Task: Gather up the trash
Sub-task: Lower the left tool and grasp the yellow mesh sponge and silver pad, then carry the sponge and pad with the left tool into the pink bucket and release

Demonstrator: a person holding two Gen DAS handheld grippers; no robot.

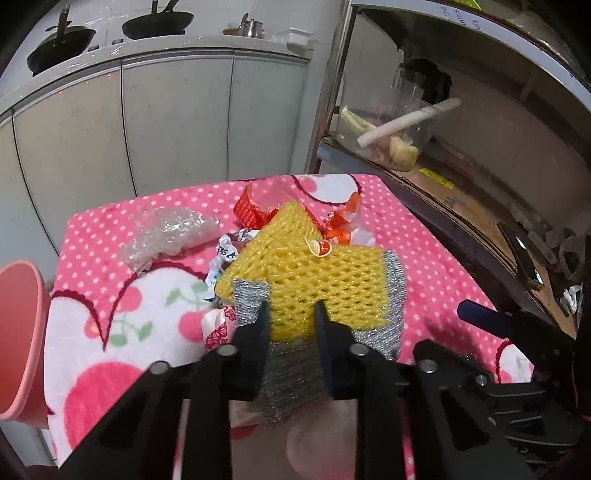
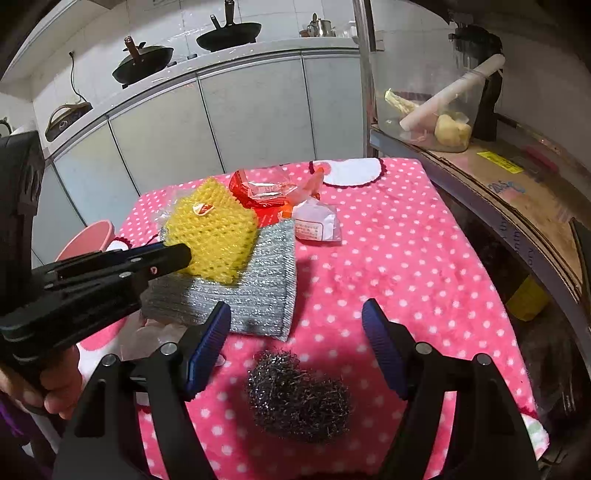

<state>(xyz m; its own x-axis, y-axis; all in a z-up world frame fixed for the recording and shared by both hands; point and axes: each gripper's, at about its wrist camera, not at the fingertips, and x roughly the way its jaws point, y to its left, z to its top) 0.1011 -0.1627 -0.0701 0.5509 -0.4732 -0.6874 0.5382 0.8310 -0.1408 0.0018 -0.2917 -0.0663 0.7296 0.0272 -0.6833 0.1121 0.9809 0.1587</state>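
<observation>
Grey cabinet doors (image 2: 255,110) are seen behind the pink dotted tablecloth (image 2: 406,240); a metal shelf rack (image 2: 480,173) (cardboard-lined) stands at the cloth's right edge.

Two black woks (image 2: 229,35) sit on the far counter, plus a kettle (image 2: 323,26); clear tub (image 2: 424,110) on the right shelf.

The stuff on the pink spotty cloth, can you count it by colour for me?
Yellow: 1, the foam net
Silver: 1, the sparkly cloth
Dark grey: 1, the wire scrubber
Red or orange: 2, the red wrapper and the orange wrapper
Clear: 1, the crumpled plastic
White: 2, the packet and the printed paper
Total: 8
</observation>
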